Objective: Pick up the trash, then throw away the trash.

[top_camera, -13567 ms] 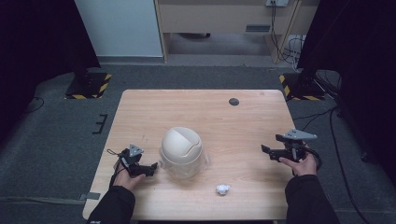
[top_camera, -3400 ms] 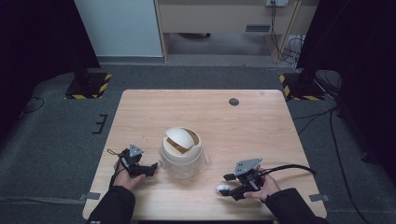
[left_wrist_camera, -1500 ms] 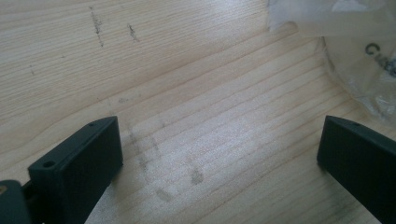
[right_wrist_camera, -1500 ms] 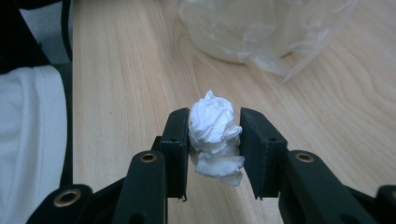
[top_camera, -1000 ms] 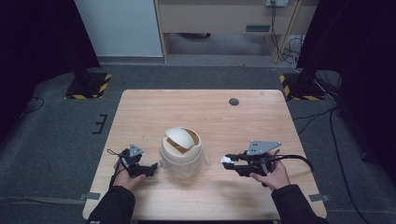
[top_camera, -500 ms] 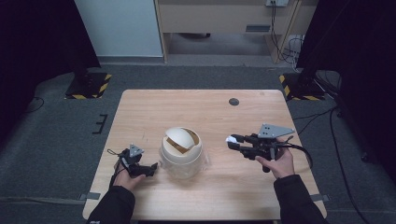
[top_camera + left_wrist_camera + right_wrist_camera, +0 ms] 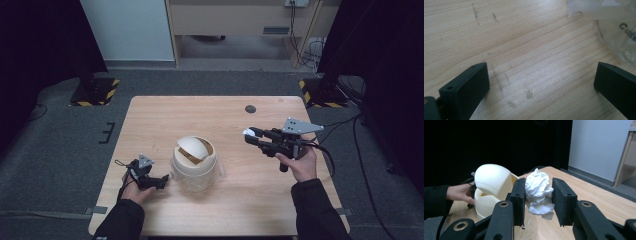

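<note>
Two grippers at work on a pale wooden table (image 7: 220,120). From the high view, my right gripper (image 7: 248,136) hangs lifted above the tabletop to the right of the cream domed plastic bin (image 7: 194,161), its swing lid tipped open, and pinches the crumpled white paper wad (image 7: 247,132) at its tips. My left gripper (image 7: 162,180) rests low on the table just beside the bin's near left side. A small dark round disc (image 7: 250,108) sits in the wood near the far edge, well apart from everything.

From the left gripper view, my jaws stand spread wide over bare, scuffed wood, nothing between them; a crinkled clear plastic liner (image 7: 621,32) with some dark print edges in at the upper right.

From the right gripper view, my jaws are pressed onto the wad (image 7: 538,191) from both sides, and the bin (image 7: 489,192) lies ahead and to the left, lid swung back; my left hand (image 7: 460,193) appears to steady it, though whether it actually touches the wall I cannot tell.

As I judge it, the pick-up is done and the lid is open; carrying the wad over the opening and letting go are left. The high view gives the gap between wad and bin; the right gripper view alone proves the grip.
</note>
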`<state>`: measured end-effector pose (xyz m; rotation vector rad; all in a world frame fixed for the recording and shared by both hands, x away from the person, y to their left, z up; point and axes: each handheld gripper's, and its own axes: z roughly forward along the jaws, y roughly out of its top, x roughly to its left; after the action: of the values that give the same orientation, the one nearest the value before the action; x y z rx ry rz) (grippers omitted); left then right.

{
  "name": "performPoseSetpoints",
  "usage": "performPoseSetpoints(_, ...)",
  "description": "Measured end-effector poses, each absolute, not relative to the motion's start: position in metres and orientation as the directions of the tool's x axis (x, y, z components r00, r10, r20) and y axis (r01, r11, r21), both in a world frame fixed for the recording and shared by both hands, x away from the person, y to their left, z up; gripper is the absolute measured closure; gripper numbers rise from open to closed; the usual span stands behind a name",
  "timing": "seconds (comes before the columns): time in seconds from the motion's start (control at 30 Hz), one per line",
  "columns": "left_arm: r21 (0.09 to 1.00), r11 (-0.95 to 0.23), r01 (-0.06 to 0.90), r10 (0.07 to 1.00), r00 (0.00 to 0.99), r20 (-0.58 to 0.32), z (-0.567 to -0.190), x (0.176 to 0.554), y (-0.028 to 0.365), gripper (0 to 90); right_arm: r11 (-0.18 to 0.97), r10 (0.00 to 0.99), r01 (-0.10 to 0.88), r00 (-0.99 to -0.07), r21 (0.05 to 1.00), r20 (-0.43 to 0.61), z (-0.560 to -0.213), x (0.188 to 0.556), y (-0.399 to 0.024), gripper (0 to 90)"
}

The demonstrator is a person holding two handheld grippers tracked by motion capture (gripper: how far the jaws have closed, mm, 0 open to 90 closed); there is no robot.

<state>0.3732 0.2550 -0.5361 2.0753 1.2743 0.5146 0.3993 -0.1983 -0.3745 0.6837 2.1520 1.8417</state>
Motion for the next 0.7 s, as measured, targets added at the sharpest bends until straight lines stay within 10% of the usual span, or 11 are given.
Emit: performPoseSetpoints(0.7, 0.695, -0.327, 0.640, 0.891, 0.455, 0.000, -0.536, 0.373, 0.255, 0.0, 0.058, 0.470, 0.192, -0.871, 0.980, 0.143, -0.364, 0.431, -0.178, 64.5)
